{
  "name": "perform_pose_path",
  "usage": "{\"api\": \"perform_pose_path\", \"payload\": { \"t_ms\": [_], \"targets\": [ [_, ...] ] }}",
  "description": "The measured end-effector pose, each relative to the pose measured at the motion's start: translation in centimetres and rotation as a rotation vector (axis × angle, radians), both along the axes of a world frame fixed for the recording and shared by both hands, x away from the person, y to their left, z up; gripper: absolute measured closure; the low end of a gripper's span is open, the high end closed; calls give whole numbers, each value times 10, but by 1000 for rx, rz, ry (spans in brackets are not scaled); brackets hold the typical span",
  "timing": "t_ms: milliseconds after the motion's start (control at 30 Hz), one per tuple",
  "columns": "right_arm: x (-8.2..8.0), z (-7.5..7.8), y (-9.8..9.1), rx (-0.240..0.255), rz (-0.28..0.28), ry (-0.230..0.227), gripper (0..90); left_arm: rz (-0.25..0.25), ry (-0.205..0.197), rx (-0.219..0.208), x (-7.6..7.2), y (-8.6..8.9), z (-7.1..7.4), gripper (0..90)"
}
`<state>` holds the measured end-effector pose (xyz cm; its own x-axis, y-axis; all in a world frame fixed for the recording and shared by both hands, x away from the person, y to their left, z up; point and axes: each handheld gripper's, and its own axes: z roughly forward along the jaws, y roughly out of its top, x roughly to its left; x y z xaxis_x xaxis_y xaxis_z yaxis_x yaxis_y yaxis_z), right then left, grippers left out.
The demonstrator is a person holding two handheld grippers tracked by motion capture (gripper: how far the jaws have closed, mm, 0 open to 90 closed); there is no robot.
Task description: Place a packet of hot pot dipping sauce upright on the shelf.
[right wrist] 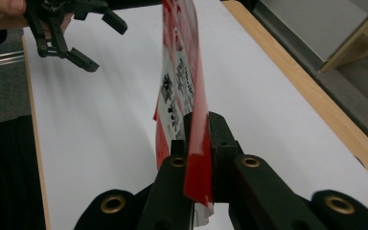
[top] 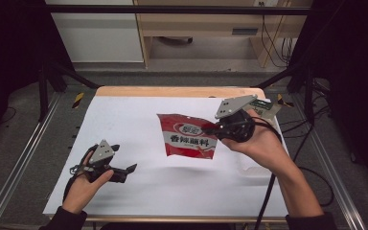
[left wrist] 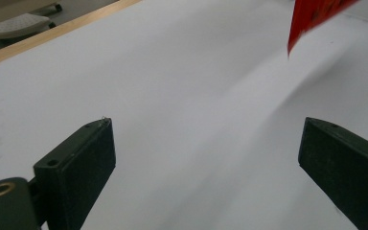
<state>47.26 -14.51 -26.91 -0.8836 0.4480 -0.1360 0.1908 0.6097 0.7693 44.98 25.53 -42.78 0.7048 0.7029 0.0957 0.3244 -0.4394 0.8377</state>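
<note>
1. Right gripper (top: 210,128) is clamped on one edge of the red packet (top: 188,136); in the right gripper view its jaws pinch the packet's (right wrist: 182,91) thin red edge between them.
2. Held this way, the packet hangs clear above the white table sheet (top: 139,120), near the middle of the table and a little toward the right side. Its printed face with the white label is turned to the high view.
3. A faint shadow lies on the sheet under the packet.
4. Left gripper (top: 126,158) sits low over the sheet at the left, well apart from the packet, with its jaws spread wide and nothing between them.
5. In the left gripper view both black jaws stand far apart over bare white sheet (left wrist: 182,110), and a corner of the red packet (left wrist: 311,17) shows at the top right.
6. The right gripper view also shows the left gripper (right wrist: 98,40) farther off at the upper left, jaws apart, with a hand (right wrist: 2,12) behind it.
7. A wooden table edge (top: 172,91) runs along the far side of the sheet.
</note>
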Motion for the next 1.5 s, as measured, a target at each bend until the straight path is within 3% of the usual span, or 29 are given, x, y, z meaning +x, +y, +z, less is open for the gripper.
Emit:
{"api": "perform_pose_path", "payload": {
  "t_ms": [167,233,567,1000,1500],
  "targets": [
    [-4,13,-25,24,-40,-12,899,75,-16,-11,1,14,-11,50],
    [-6,17,-36,31,-54,-21,899,88,-25,14,1,17,-13,50],
    [-21,27,-93,50,-139,-46,899,142,-34,-12,0,30,-17,50],
    [-34,12,-163,99,-258,-48,899,163,-22,-19,1,37,-19,49],
    [-40,-3,-197,112,-323,-22,898,173,-23,-23,2,41,-18,49]
  ]
}}
